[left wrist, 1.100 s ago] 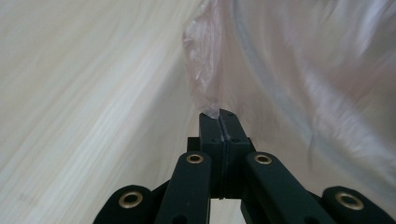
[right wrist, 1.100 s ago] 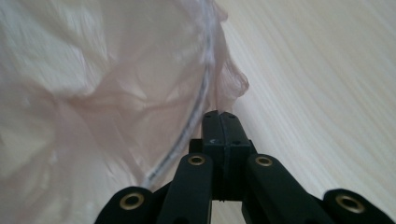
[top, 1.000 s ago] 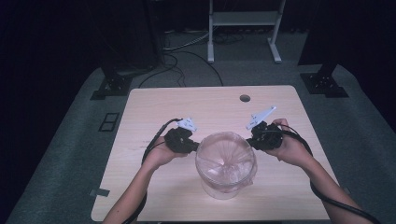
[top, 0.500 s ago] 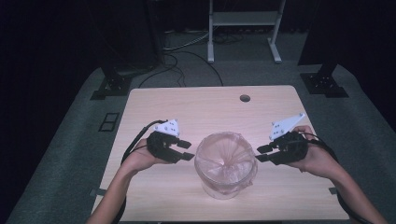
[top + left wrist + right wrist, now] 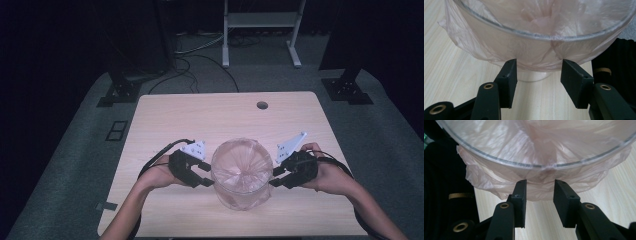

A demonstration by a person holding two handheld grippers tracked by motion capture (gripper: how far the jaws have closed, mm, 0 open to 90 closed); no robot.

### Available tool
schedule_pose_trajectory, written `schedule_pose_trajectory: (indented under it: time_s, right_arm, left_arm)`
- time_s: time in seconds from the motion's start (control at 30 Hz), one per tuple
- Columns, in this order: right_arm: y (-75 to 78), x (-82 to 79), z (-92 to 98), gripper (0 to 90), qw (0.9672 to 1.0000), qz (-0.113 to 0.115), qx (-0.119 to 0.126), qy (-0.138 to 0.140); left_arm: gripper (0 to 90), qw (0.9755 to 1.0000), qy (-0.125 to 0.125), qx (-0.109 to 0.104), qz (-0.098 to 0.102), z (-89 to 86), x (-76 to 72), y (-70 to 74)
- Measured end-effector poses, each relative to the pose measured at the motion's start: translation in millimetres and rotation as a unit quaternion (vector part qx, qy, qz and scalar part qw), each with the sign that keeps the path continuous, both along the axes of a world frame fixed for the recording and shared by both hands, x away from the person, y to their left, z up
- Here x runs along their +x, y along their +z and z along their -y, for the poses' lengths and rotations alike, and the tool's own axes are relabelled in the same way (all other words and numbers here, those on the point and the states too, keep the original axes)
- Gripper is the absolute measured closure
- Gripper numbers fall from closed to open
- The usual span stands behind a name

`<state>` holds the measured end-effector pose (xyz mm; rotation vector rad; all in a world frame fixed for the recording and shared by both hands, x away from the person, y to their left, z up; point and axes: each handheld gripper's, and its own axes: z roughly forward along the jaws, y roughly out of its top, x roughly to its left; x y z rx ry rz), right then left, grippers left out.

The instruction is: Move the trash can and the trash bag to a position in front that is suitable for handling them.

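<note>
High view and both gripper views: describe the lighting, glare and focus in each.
High view: dim, table lit, surroundings near black, slightly soft. Left gripper view: bright and even, bag over the bin rim shows soft sheen, near fingers slightly soft. Right gripper view: the same, pale glare on the bag.

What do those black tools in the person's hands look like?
Each gripper, left and right, is black with two flat jaws on linked arms with brass-coloured pivots. A grey three-cornered plate tops each, and a black cable trails off. Forearms bare.
</note>
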<state>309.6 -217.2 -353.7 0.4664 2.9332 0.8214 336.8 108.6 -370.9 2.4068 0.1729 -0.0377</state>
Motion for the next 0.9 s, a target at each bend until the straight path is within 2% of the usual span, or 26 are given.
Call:
schedule_pose_trajectory:
  time_s: [0.07,0.13,0.23,0.37,0.47,0.53,0.6,0.73,0.8,0.9]
  right_arm:
    - [-4.0,2.0,-0.5,62.5,1.0,-0.004,-0.004,-0.003]
    - [-8.3,4.4,-0.3,62.4,0.9999,-0.009,-0.005,-0.008]
    - [-4.4,5.0,5.8,61.8,0.9997,-0.012,-0.008,-0.019]
    - [27.5,-2.1,21.6,64.8,0.9994,0.001,0.02,-0.028]
    - [51.7,-5.0,19.7,71.5,0.998,0.02,0.052,-0.03]
    - [59.6,-3.1,7.5,75.9,0.997,0.027,0.067,-0.028]
    - [59.8,-0.1,-9.1,78.4,0.9972,0.033,0.063,-0.023]
    - [42.9,9.4,-52.8,82.3,0.9991,0.035,0.017,-0.016]
    - [30.7,9.7,-73.5,82.7,0.9998,0.019,-0.004,0.003]
    - [22.3,-0.4,-87.6,82.7,0.9988,-0.005,-0.028,0.039]
  left_arm:
    - [44.5,1.0,0.004,0.002,-0.002,1.3,1.7,-4.0]
    - [43.3,0.9999,0.01,-0.006,-0.007,0.9,2.5,-7.1]
    - [37.2,0.9997,0.023,-0.009,-0.007,-3.1,1.4,-6.0]
    - [33.9,0.9995,0.028,-0.012,0.002,-12.1,-1.3,2.3]
    - [31.0,0.9993,0.034,-0.016,0.007,-15.0,-2.9,6.7]
    - [29.5,0.9993,0.035,-0.014,0.008,-15.7,-4.2,7.8]
    - [28.9,0.9993,0.035,-0.014,0.008,-16.0,-5.4,7.4]
    - [28.4,0.999,0.039,-0.02,0.004,-18.1,-8.9,6.3]
    - [27.7,0.9992,0.037,-0.016,0.004,-19.8,-11.3,5.7]
    - [27.1,0.9992,0.036,-0.016,0.002,-22.1,-13.7,4.4]
